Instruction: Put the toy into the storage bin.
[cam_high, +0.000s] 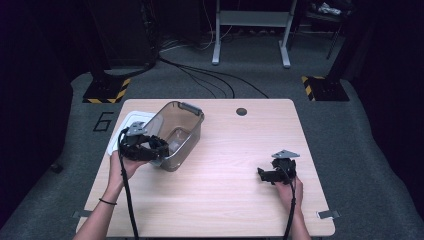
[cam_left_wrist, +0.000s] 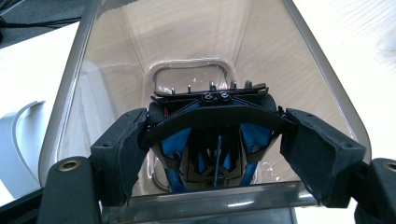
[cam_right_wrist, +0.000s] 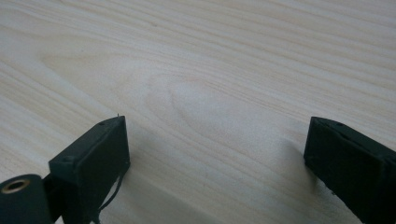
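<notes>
A clear plastic bin (cam_high: 180, 131) sits tipped on the left of the wooden table (cam_high: 225, 200), its mouth turned toward my left gripper (cam_high: 159, 148). In the left gripper view I look down into the bin (cam_left_wrist: 77, 70). My left gripper (cam_left_wrist: 217, 133) reaches inside it, shut on a black-and-blue toy car (cam_left_wrist: 210, 114) whose two ends meet the pads. My right gripper (cam_high: 262, 174) rests low over the table's right side. Its jaws stand wide open (cam_right_wrist: 217, 140) with nothing but bare wood between them.
A white lid (cam_high: 126, 122) lies under and behind the bin at the table's left edge; a corner of the lid (cam_left_wrist: 21, 140) also shows beside the bin. A round dark hole (cam_high: 241, 111) marks the table's far edge. Cables and stand feet lie on the floor beyond.
</notes>
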